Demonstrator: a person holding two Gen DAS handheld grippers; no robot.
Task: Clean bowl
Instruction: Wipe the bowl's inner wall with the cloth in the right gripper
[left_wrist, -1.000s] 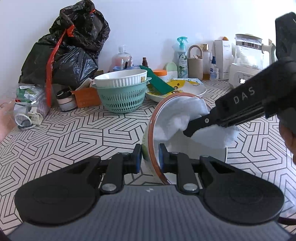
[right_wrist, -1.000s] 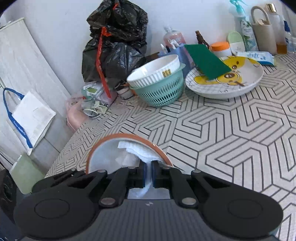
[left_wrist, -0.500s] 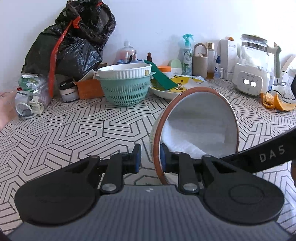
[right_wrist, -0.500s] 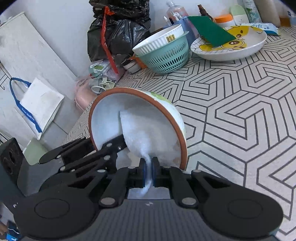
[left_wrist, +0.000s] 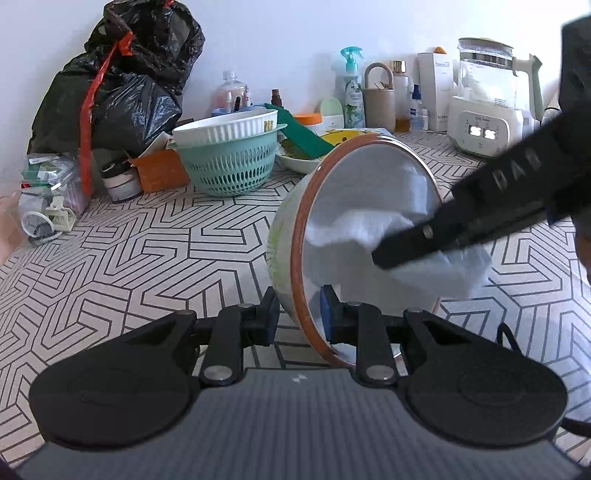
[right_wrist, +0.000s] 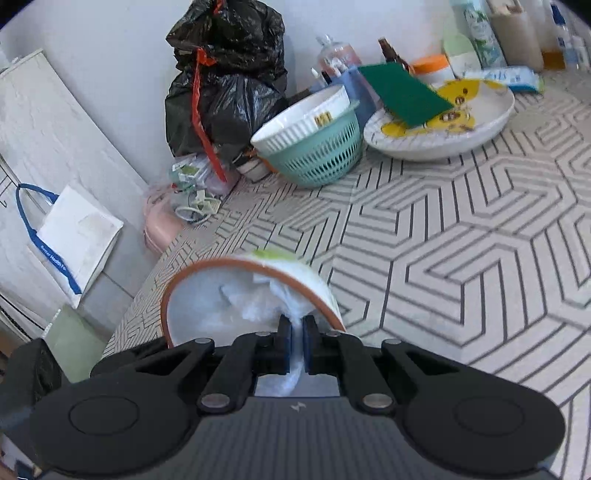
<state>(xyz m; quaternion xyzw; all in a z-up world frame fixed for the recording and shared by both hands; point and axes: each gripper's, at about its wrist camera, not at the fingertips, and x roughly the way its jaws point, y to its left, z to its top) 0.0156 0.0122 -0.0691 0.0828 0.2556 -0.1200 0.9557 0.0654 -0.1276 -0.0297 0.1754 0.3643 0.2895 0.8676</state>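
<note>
**Cloth swept back up inside the bowl**

Half a second ago your right gripper (right_wrist: 296, 345) pressed the crumpled white cloth (left_wrist: 373, 229) low in the tilted, orange-rimmed white ceramic bowl (left_wrist: 301, 236). Now you have brought it across the upper side, cloth trailing over the rim.

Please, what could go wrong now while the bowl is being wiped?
1. The left gripper pinches only the rim of the tilted bowl; wiping pressure might twist it loose onto the table.
2. The right gripper grips only a narrow strip of the white tissue, which may tear or slip out.
</note>
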